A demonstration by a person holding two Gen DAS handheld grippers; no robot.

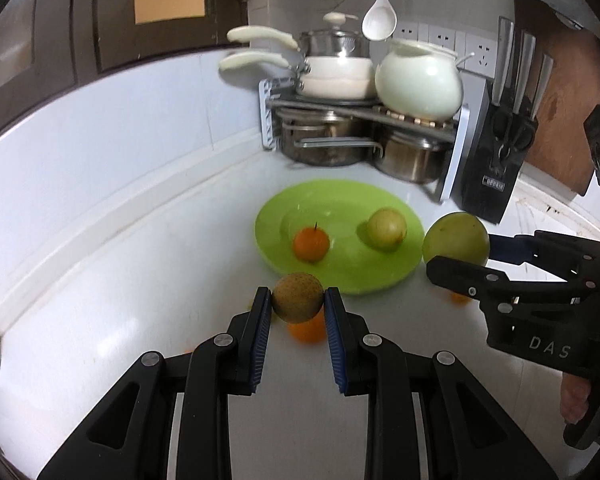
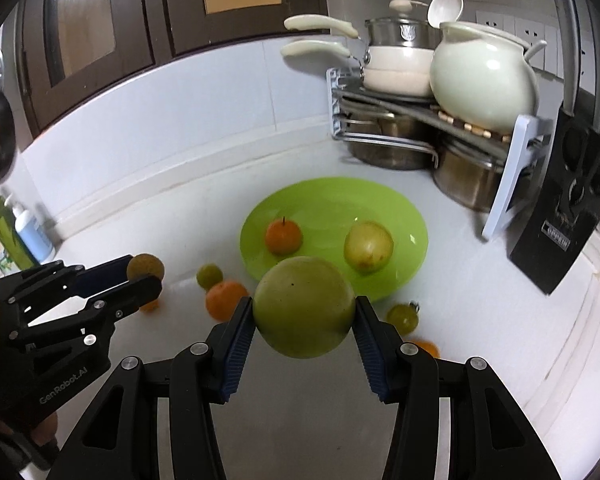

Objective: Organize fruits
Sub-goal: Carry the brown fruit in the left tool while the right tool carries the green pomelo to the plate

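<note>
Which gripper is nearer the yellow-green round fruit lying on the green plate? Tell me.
Right. The right gripper, holding a large green fruit, hangs at the plate's near rim, close to that yellow-green fruit; the left gripper is farther off.

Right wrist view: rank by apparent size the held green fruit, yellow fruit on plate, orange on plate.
1. Green fruit, though nearest the camera, so inflated.
2. Yellow fruit.
3. Orange.

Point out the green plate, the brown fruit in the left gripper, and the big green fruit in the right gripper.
green plate [image 2: 404, 216]: right wrist view, bare far rim.
brown fruit [image 1: 297, 297]: left wrist view, middle of its front.
big green fruit [image 2: 304, 306]: right wrist view, middle of its front.
</note>
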